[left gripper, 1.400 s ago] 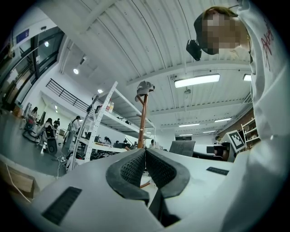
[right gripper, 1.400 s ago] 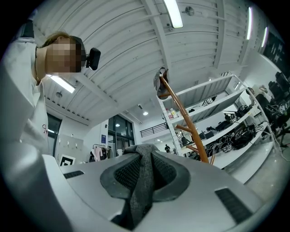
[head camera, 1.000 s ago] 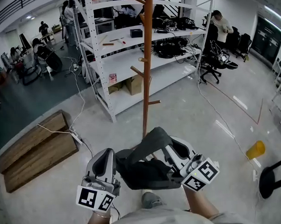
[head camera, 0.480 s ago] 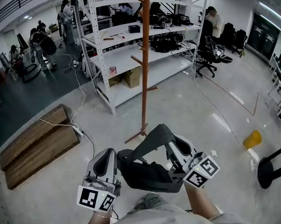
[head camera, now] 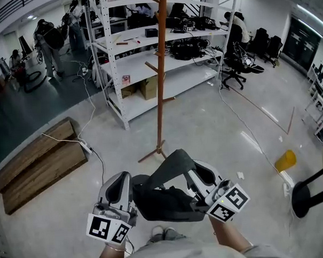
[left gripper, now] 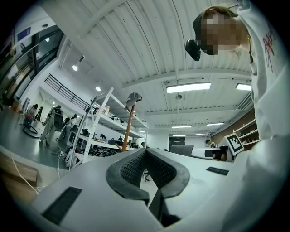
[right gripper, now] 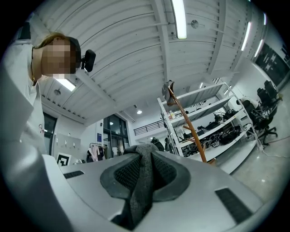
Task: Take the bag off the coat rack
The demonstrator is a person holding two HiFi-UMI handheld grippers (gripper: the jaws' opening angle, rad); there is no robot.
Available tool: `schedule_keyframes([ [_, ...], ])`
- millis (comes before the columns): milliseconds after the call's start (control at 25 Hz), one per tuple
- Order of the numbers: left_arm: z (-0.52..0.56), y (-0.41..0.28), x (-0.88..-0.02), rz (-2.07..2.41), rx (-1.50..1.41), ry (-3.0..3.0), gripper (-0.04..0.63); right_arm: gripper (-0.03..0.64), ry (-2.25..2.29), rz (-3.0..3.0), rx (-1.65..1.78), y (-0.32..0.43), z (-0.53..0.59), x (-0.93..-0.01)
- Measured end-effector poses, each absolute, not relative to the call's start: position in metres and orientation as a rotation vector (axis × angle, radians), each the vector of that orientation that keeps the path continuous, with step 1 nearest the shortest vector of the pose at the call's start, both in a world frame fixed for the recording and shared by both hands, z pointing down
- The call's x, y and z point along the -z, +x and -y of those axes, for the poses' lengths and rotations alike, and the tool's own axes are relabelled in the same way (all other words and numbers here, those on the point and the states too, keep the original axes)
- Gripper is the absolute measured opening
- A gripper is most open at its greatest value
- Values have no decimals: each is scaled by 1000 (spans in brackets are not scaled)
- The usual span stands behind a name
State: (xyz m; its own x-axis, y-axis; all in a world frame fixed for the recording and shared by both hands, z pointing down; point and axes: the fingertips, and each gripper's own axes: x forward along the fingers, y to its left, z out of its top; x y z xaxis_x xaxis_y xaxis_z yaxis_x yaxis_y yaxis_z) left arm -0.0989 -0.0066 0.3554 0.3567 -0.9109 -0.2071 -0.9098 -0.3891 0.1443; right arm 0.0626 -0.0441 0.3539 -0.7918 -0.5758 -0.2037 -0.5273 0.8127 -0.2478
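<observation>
Nearest me, the dark bag (head camera: 166, 202) hangs between both tools, below their checkered marker cubes (head camera: 108, 229). My right tool (head camera: 194, 173) is clamped on its grey strap (right gripper: 142, 181). My left tool (head camera: 128, 179) is closed, just beside the bag's left edge. Farther off stand the coat rack (head camera: 160, 88) and, behind it, the shelves (head camera: 172, 80).

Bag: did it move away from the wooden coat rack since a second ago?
Yes. The bag has pulled back from the coat rack, whose feet, hidden behind it before, now show on the floor.
</observation>
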Motion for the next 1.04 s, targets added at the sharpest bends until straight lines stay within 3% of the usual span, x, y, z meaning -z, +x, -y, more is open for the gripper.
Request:
schedule_keyframes([
  [1040,-2,-76,-340,1717,430,2613,18,63,-868,-2771,178,72,33,-343],
])
